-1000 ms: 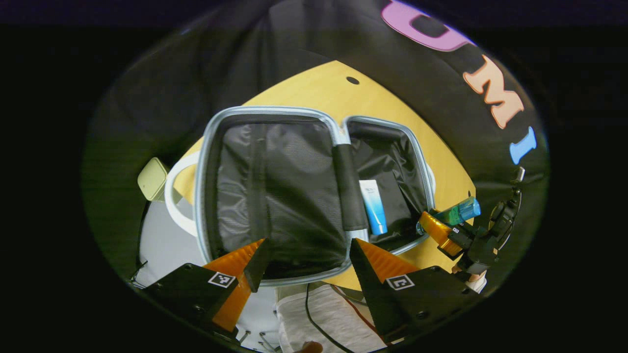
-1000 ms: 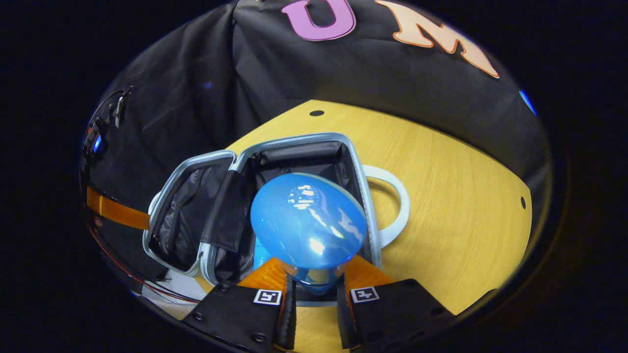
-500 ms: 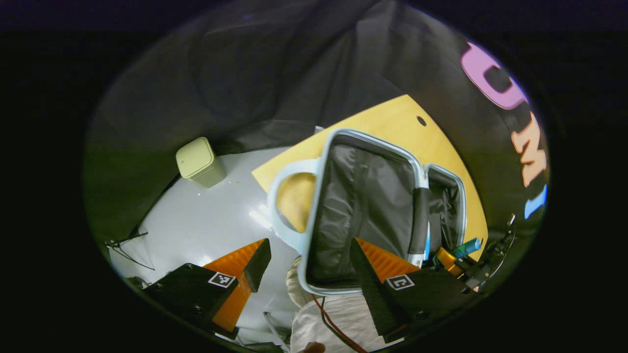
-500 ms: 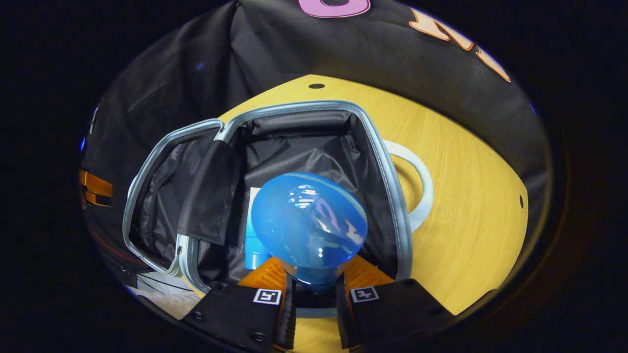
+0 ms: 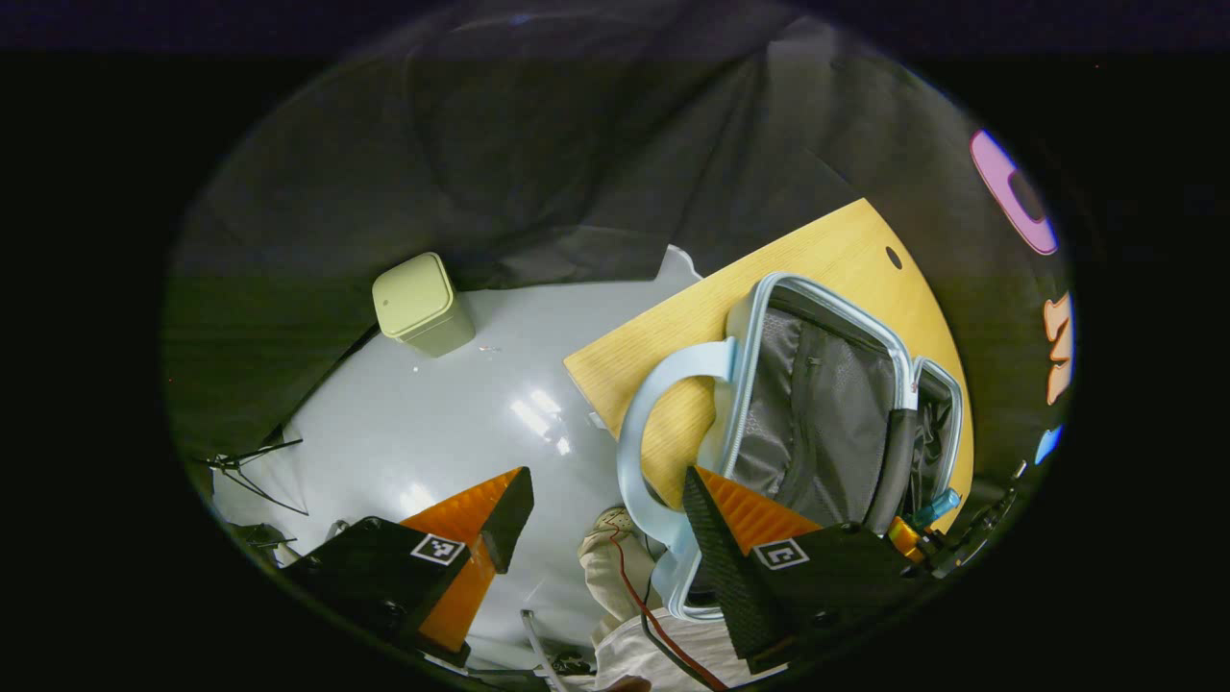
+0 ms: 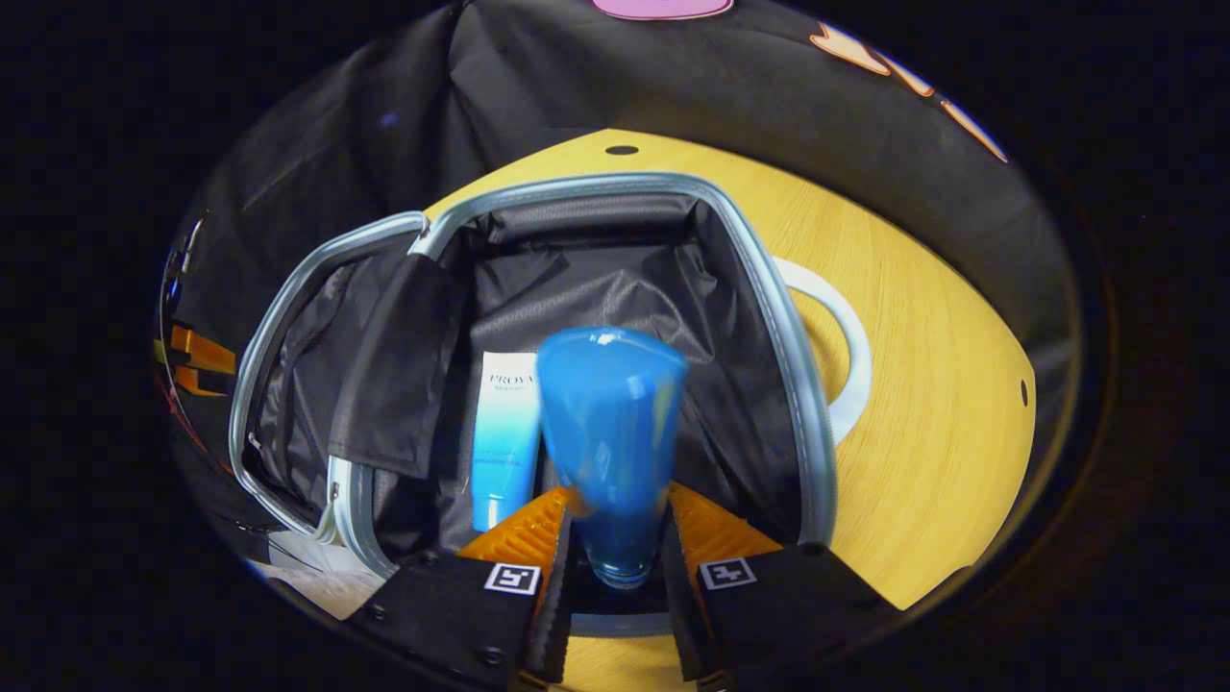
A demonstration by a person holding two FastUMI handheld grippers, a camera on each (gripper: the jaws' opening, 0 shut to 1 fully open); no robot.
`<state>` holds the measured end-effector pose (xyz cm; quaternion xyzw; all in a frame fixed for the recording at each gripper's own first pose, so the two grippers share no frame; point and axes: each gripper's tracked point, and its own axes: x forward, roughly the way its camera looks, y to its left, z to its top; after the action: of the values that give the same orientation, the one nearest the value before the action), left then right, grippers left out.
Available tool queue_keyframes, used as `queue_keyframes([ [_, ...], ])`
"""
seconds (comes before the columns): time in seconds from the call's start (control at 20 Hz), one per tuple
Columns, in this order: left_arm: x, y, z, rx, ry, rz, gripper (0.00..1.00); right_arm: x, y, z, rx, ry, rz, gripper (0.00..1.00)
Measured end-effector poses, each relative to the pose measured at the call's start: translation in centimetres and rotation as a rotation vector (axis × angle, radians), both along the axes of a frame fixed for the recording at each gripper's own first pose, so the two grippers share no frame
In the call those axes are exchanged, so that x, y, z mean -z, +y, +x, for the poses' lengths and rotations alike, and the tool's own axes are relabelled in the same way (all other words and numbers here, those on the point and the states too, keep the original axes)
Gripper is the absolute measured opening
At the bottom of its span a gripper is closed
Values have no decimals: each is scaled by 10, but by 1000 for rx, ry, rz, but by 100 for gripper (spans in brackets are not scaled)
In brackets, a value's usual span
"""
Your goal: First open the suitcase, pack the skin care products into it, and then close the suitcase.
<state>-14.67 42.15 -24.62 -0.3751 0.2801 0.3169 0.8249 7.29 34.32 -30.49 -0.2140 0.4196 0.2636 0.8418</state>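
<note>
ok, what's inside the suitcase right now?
In the open suitcase, one white-and-blue tube lies on the black lining. The blue bottle held by the right gripper covers the lining behind it; the other half looks empty.

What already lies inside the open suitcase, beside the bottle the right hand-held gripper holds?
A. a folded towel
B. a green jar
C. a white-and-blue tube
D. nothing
C: a white-and-blue tube lies on the suitcase lining, left of the blue bottle clamped in the right hand-held gripper.

blue bottle [image 6: 612, 432], black-lined suitcase [image 6: 596, 259], yellow table [image 6: 922, 384]
</note>
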Motion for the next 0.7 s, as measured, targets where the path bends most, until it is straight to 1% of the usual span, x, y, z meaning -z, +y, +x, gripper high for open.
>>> queue_keyframes([
  [0.05,3,3,2,0,3,-12,93,-8,2,2,1,-13,17,48],
  [0.15,9,10,4,3,9,-33,92,-20,1,5,14,-36,42,76],
  [0.2,12,10,7,4,8,-46,91,-25,1,6,23,-46,53,80],
  [0.25,15,10,10,5,7,-61,90,-33,1,6,31,-53,73,87],
  [0.3,17,10,13,8,3,-72,90,-40,1,6,40,-62,94,87],
  [0.4,21,13,19,16,-9,-89,87,-53,-6,7,63,-89,116,97],
  [0.45,24,15,21,13,-11,-100,87,-60,-11,7,76,-105,118,97],
  [0.5,27,17,23,13,-14,-115,78,-66,-17,7,86,-117,121,94],
  [0.55,30,16,27,17,-20,-131,80,-72,-23,7,97,-128,122,94],
  [0.6,31,15,29,22,-29,-145,72,-77,-29,7,108,-138,121,94],
  [0.65,32,15,33,28,-40,-159,74,-82,-36,8,121,-150,114,94],
  [0.7,32,13,38,40,-59,-171,65,-85,-44,7,135,-160,103,94],
])
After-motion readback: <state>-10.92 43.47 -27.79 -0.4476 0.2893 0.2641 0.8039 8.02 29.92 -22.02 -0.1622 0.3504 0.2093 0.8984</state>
